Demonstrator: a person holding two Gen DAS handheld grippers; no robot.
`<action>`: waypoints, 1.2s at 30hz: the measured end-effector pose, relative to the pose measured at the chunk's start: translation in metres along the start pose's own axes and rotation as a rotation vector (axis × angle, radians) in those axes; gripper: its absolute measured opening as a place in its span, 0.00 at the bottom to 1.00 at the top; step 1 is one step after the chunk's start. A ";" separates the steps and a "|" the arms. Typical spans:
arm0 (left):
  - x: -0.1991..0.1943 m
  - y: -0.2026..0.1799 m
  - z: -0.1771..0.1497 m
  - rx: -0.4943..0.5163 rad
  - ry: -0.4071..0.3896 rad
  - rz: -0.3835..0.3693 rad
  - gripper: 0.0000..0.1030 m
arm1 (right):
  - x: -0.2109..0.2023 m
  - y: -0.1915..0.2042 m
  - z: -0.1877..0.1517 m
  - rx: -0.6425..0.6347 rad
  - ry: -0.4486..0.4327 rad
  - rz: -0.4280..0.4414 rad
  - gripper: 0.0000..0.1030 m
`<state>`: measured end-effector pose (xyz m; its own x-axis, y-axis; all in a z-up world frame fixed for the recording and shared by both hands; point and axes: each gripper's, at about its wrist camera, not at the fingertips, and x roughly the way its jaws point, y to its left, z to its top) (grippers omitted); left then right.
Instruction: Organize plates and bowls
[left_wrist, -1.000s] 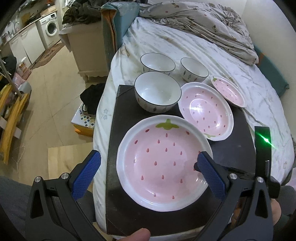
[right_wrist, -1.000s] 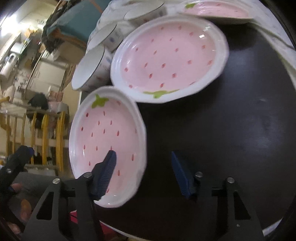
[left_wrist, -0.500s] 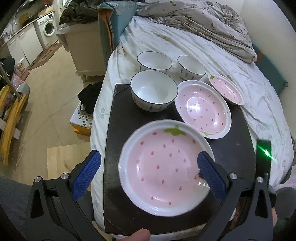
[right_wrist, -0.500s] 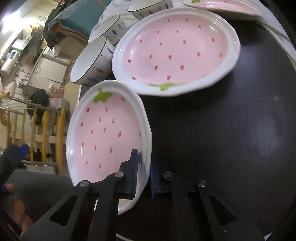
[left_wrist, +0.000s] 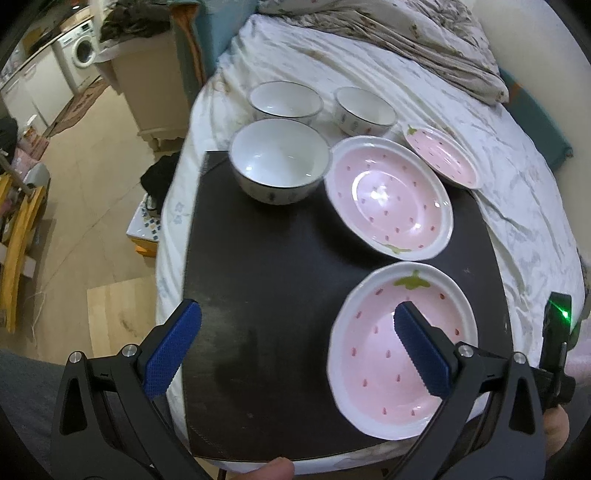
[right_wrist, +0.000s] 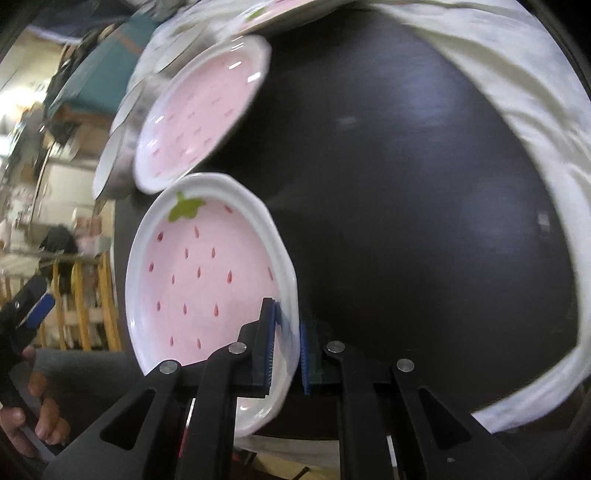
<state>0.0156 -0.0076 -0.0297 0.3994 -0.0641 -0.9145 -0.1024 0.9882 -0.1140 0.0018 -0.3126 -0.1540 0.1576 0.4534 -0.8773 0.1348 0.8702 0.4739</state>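
On dark mat: right tongs clamp empty strawberry plate rim; left tongs wide open, holding nothing.

Bed: black mat, two bowls.

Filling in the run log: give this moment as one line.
right gripper: shut on near pink strawberry plate rim | left gripper: open, holds nothing | three white bowls unstacked

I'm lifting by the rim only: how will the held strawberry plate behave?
Plate looks glazed ceramic, so probably stiff, breakable and slick. The right gripper pinches one rim edge, so the plate may sag or pivot. The left gripper is open, free to support.
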 end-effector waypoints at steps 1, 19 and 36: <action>0.001 -0.003 0.001 0.010 0.007 -0.007 1.00 | 0.000 -0.002 0.000 -0.003 0.009 0.007 0.12; 0.070 -0.007 0.054 -0.125 0.148 -0.084 0.85 | -0.035 0.018 0.057 -0.034 -0.060 -0.015 0.17; 0.149 -0.012 0.078 -0.214 0.196 -0.163 0.63 | 0.011 0.017 0.158 0.042 -0.079 0.148 0.50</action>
<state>0.1471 -0.0180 -0.1349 0.2452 -0.2652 -0.9325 -0.2493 0.9123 -0.3250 0.1601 -0.3238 -0.1435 0.2554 0.5582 -0.7894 0.1448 0.7852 0.6021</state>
